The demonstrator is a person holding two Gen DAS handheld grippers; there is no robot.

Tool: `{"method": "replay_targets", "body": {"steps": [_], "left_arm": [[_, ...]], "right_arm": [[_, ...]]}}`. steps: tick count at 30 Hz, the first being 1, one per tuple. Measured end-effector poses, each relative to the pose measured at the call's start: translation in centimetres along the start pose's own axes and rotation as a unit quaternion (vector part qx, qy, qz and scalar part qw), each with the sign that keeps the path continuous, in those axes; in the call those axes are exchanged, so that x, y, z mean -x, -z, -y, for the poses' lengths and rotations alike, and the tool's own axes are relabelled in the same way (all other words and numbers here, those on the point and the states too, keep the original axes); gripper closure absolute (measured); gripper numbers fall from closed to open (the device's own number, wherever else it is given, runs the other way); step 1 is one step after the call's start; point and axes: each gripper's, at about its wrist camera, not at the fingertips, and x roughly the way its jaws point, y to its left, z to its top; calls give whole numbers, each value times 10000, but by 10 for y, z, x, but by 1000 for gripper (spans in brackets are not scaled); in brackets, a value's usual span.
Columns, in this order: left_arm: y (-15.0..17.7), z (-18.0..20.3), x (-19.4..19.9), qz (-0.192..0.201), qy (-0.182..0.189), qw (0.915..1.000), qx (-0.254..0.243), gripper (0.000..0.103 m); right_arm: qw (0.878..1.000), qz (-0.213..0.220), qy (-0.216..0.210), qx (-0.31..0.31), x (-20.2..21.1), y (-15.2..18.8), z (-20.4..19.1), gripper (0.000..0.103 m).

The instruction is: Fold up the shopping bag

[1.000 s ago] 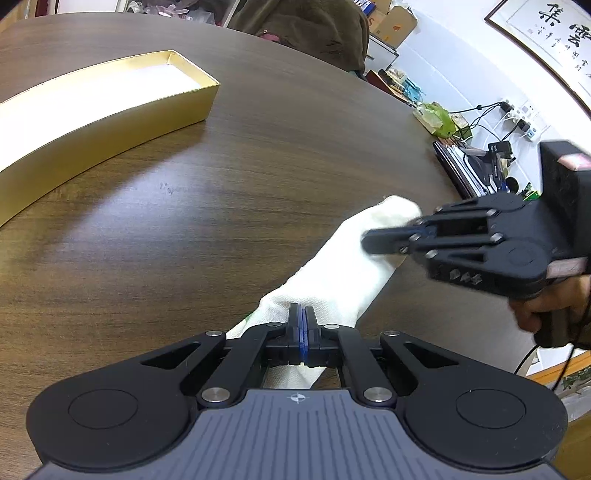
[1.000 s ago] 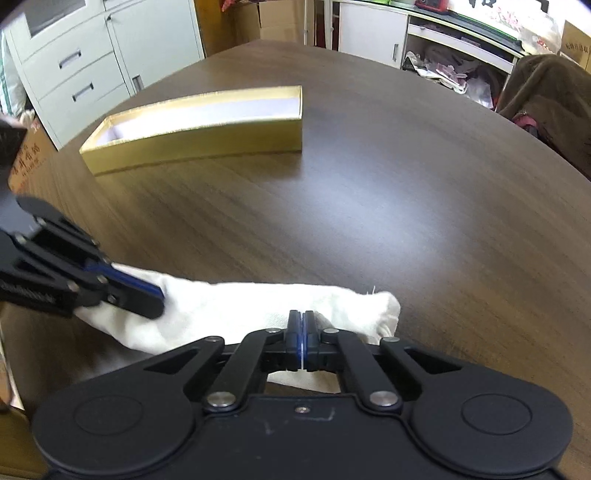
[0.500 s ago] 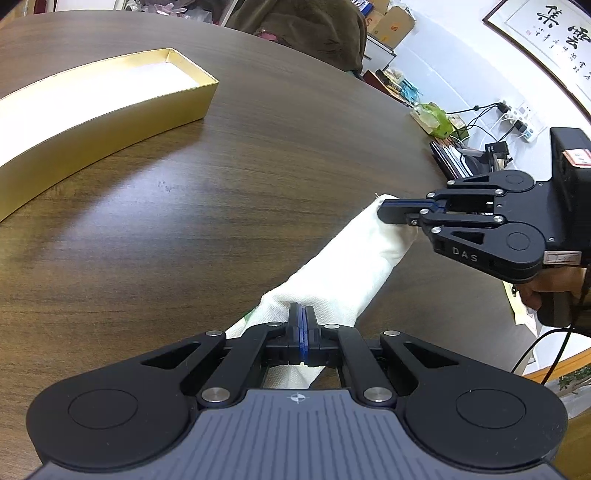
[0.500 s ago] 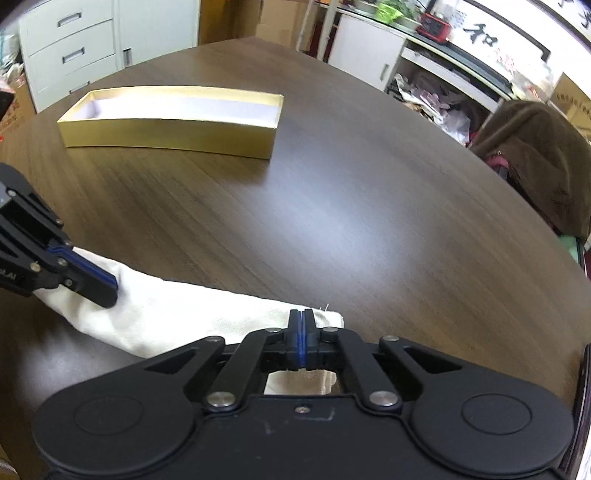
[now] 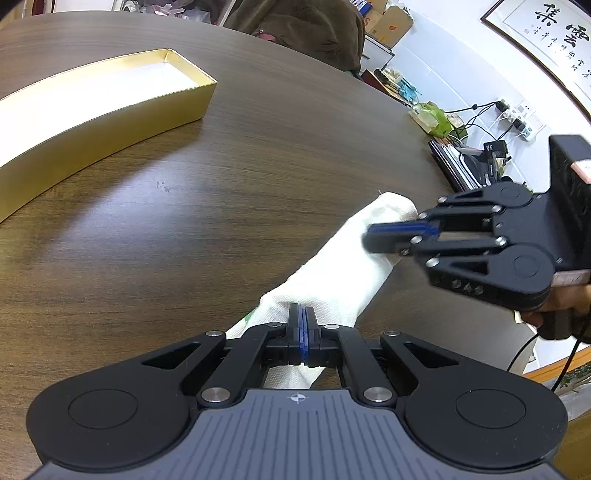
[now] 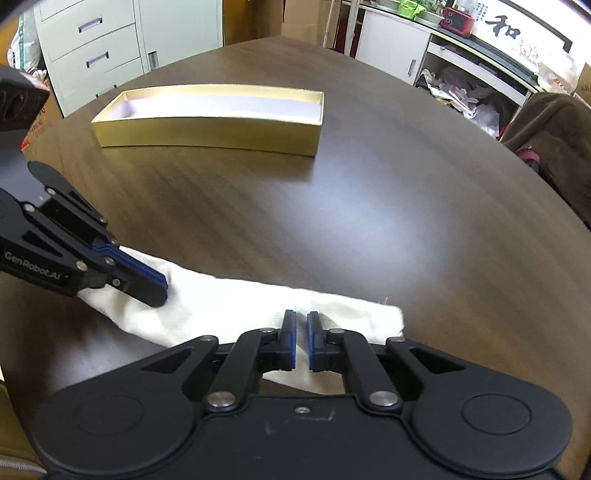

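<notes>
Dark wood-grain desk [image 5: 258, 166] carries the shopping bag [image 5: 343, 273], a white cloth one rolled or folded into a long narrow strip lying flat near the desk's near edge. In the right wrist view its long axis runs left to right; in the left wrist view it slants from bottom centre up toward the right.

The left tongs [image 5: 302, 321] are pressed together, pinching a bit of cloth at one end of the strip. At the other end the right tongs [image 6: 301, 332] sit over the bag with their jaws a little apart, nothing clamped. A hand [image 5: 561, 306] grips the right tool's handle.

Well apart from the bag, farther across the desk, stands an open, shallow gold box [image 6: 207, 129] with a pale inside; bare desk lies between them. Beyond the desk are white drawers [image 6: 92, 48] and a chair draped in brown cloth [image 5: 306, 29].
</notes>
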Motion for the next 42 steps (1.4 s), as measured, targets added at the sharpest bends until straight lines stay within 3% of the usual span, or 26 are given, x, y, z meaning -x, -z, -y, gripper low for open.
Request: {"method": "replay_targets", "body": {"steps": [6,11,13,26,34,42], "left_arm": [[-2,0,-1,-46,0,10000,-17,99],[-1,3,0,-38,-59,10000,-27,100],[-1,3,0,-34,-78,10000,-38,99],[7,8,15,-26,-268,9996,13,99],[17,-10,21,154,-75,9984,539,99],[9,7,27,63,-274,9994,214,98]], "right_arm": [[9995,-69,117,283,-2,-2,-9,99],[9977,65,-662,-110,13,-12,-12,94],[9970,10,-778,-36,7,-10,-22,94],[9977,28,-670,117,4,1,-29,95],[9978,53,-638,147,1,0,-30,95],[9977,37,-648,203,1,-1,-30,94]]}}
